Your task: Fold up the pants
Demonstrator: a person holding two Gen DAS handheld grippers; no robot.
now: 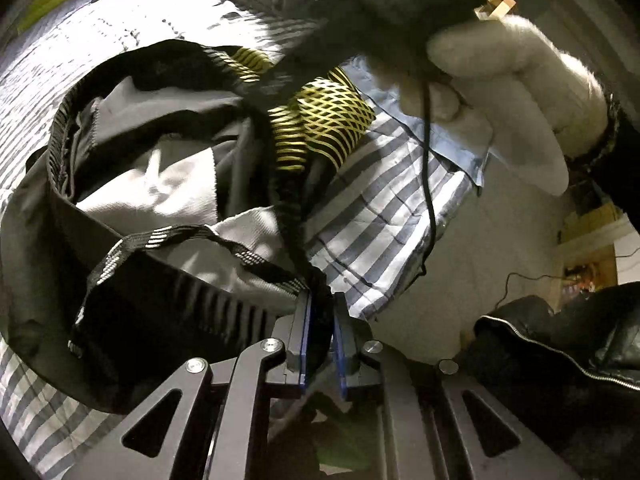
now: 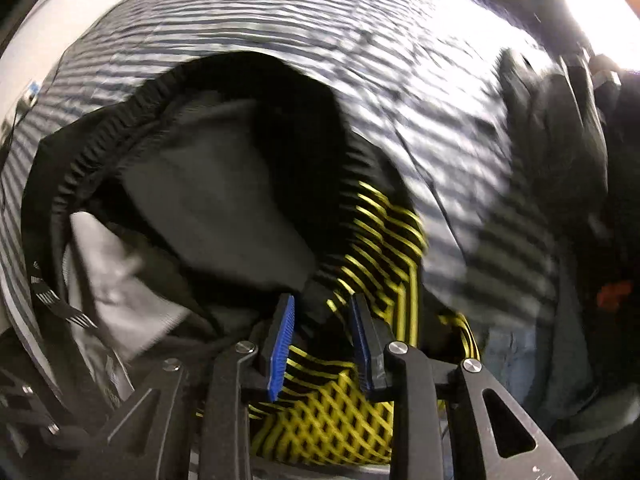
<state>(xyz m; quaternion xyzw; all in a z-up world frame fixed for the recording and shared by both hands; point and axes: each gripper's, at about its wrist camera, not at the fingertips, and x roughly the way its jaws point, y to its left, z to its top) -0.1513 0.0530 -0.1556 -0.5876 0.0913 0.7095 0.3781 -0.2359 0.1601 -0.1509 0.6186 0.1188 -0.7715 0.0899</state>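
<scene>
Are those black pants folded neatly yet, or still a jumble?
Still a jumble: the pants hang bunched, waistband gaping and pale lining showing, pinched by the left tool.

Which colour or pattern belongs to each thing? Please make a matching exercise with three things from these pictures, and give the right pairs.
Things:
1. pants
2. bedsheet
3. glove

Colours:
A. white
B. black with a yellow mesh panel
C. grey and white stripes

Pairs: 1-B, 2-C, 3-A

Both the left gripper and the right gripper grip the pants.
</scene>
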